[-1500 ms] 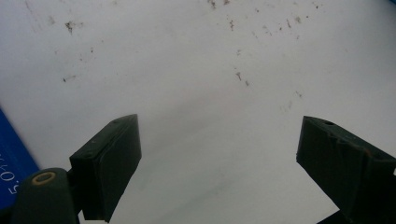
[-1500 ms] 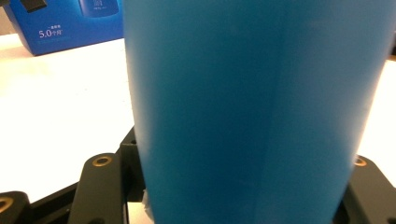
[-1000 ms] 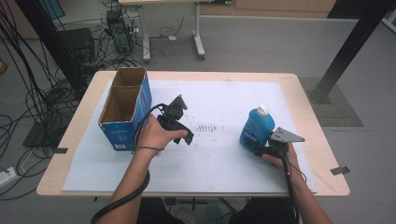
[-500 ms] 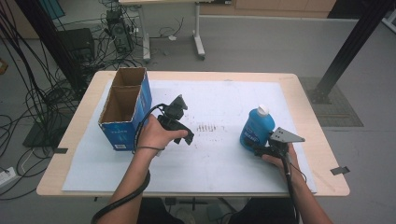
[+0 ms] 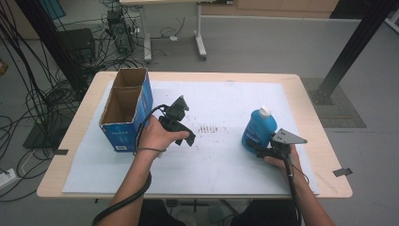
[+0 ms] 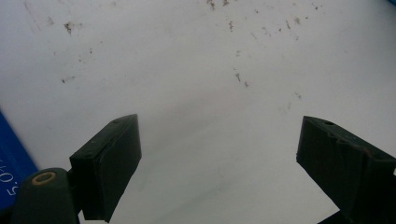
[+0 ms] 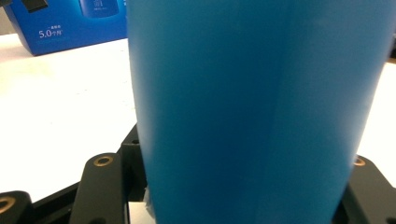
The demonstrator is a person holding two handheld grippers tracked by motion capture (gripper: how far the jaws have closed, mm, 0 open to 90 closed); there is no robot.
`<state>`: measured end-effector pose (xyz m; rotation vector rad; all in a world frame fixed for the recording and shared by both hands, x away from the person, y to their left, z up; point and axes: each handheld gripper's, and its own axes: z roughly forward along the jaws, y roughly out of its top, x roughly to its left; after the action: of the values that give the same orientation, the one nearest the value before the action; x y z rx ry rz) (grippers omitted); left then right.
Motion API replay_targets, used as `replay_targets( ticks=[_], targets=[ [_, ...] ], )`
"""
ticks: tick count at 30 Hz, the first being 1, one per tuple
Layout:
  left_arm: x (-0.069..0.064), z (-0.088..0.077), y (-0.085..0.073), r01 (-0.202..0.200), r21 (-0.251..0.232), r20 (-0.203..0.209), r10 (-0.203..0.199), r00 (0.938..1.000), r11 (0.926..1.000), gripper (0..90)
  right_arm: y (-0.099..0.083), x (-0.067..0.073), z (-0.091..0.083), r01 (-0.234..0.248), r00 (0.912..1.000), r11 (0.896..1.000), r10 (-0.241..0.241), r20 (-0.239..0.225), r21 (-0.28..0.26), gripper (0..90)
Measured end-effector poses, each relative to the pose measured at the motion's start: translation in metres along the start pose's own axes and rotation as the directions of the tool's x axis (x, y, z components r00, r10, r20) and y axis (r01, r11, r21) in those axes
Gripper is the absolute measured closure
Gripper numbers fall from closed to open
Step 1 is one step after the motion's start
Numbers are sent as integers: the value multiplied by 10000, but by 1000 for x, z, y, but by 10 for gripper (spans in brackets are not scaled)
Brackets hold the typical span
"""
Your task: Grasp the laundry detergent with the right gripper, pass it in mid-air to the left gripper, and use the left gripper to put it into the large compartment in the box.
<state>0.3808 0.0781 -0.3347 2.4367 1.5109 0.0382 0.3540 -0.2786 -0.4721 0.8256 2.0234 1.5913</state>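
Observation:
A blue bottle point(image 5: 258, 128) with a white cap stands upright on the right part of the white sheet point(image 5: 226, 94). My right gripper point(image 5: 256, 149) is shut on its lower body from the near side. In the right gripper view the bottle point(image 7: 252, 107) stands between the black fingers point(image 7: 100, 186). My left gripper point(image 5: 184, 137) hangs over the middle of the sheet, just right of the box. Its jaws stand open with nothing between them, and the left gripper point(image 6: 219, 140) looks down on bare, speckled paper.
An open-topped cardboard box point(image 5: 124, 110) with blue printed sides stands at the left of the sheet; I also see the box point(image 7: 70, 23) behind the bottle. Dark smudges point(image 5: 211, 128) mark the sheet's middle. The wooden table point(image 5: 306, 108) ends close to the bottle's right.

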Motion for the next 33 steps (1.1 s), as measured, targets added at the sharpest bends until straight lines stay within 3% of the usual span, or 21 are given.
replay_targets(
  ticks=[33],
  targets=[
    [-3,1,3,-29,-16,24,29,10000,10000,142,0,0,0,5,10000,10000,-5,-3,-19,399]
  ],
)
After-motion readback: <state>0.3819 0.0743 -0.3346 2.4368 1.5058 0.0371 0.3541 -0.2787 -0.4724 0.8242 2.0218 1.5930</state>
